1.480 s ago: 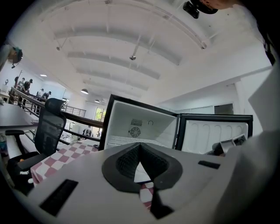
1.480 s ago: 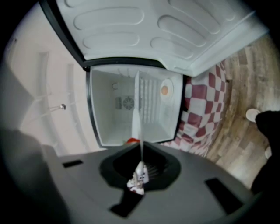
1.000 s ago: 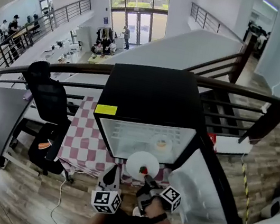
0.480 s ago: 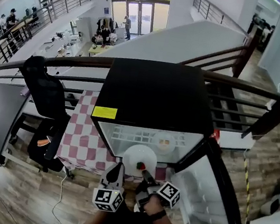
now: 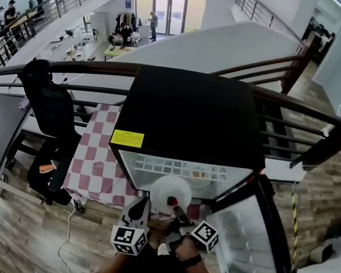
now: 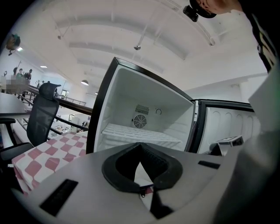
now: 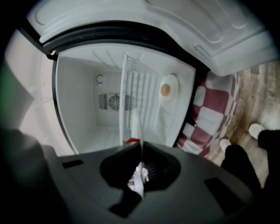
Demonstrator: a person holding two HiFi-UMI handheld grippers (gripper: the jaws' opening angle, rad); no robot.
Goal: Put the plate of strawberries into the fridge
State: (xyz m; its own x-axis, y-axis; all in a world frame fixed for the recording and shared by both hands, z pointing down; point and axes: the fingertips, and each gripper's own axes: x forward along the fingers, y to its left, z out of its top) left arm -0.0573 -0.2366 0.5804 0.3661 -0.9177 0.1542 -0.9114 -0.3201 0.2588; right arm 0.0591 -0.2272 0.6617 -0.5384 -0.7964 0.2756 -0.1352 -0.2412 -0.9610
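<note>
Head view has the white plate (image 5: 170, 191) sitting closer to the mouth of the black fridge (image 5: 191, 113) than it did a second ago: both hands have eased forward and slightly down, and the plate's far rim now lies at the lower lip of the opening instead of short of it. The door (image 5: 250, 238) stands swung wide to the right, so nothing blocks the way in. By my reading the carry is nearly over and what remains is to slide the plate inside and set it down level. The right gripper (image 5: 178, 212) has its jaws clamped on the near rim of the plate; in the right gripper view the rim runs edge-on between the pads, aimed at the white interior. The left gripper (image 5: 139, 207) rides just beside the plate's left edge with its jaws together and nothing that I can make out between them. The plate is round, plain and shallow, and only one red strawberry (image 5: 172, 201) shows on it, near the held rim. Inside, a wire shelf (image 7: 131, 83) already carries a small dish (image 7: 167, 89) with something orange-brown on it.
</note>
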